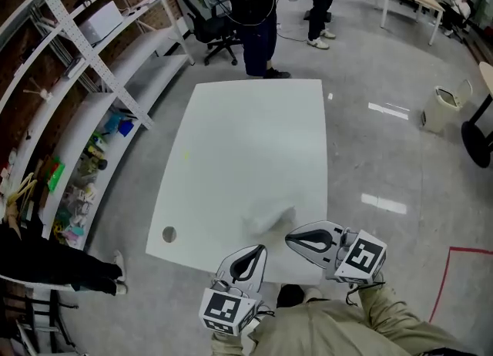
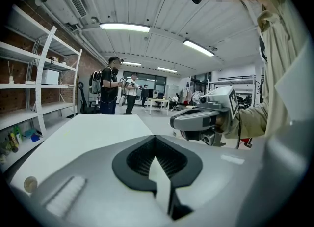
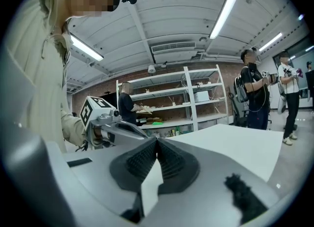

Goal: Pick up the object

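White counter (image 1: 246, 139) in an open workshop, bare ahead of both tools. No object to pick up shows in any view, so its direction and the nearer arm cannot be judged. The left tool (image 1: 253, 253) and right tool (image 1: 299, 239) are at the counter's near edge, jaws together, empty.

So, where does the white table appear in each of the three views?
Head view: the white table fills the centre, running up the picture.
Left gripper view: the table lies left of centre, below the middle.
Right gripper view: the table lies at right, below the middle.
Shared landmark: the white shelf rack beside the table, seen in all three.
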The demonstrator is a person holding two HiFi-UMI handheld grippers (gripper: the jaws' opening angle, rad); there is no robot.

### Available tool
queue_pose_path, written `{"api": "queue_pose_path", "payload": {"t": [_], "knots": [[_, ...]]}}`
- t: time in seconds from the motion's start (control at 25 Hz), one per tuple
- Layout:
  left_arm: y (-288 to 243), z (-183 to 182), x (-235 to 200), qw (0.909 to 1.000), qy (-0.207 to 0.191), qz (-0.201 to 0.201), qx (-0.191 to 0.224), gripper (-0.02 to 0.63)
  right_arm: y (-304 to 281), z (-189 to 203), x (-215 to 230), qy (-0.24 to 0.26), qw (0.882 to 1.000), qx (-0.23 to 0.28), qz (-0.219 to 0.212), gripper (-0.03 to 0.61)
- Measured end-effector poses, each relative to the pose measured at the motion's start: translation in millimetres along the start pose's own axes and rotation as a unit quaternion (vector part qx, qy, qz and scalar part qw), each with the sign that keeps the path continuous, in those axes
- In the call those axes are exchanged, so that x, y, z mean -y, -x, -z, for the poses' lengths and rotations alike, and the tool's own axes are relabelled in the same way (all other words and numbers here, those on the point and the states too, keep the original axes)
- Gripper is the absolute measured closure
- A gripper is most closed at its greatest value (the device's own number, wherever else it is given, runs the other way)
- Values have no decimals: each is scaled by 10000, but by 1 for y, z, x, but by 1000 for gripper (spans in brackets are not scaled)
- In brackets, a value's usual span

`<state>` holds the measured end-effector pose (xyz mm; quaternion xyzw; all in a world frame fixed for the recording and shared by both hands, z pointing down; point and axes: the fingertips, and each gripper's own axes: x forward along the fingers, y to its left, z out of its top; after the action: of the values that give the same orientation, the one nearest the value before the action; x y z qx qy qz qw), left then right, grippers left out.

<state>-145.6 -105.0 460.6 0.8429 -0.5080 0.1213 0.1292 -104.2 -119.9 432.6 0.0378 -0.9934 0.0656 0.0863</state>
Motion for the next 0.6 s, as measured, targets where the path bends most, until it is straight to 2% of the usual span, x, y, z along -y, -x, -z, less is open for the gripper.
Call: {"api": "queue_pose_path", "payload": {"t": [0.16, 0.36, 0.6], "knots": [[-7, 11, -14, 9999, 8, 96, -133, 609, -7, 4, 8, -98, 9998, 12, 181, 574], [-20, 20, -25, 9994, 51, 25, -354, 609, -8, 8, 17, -201, 9992, -75, 324, 574], [-51, 28, -35, 9946, -211, -344, -953, 607, 6, 5, 35, -248, 9988, 14, 426, 574]]}}
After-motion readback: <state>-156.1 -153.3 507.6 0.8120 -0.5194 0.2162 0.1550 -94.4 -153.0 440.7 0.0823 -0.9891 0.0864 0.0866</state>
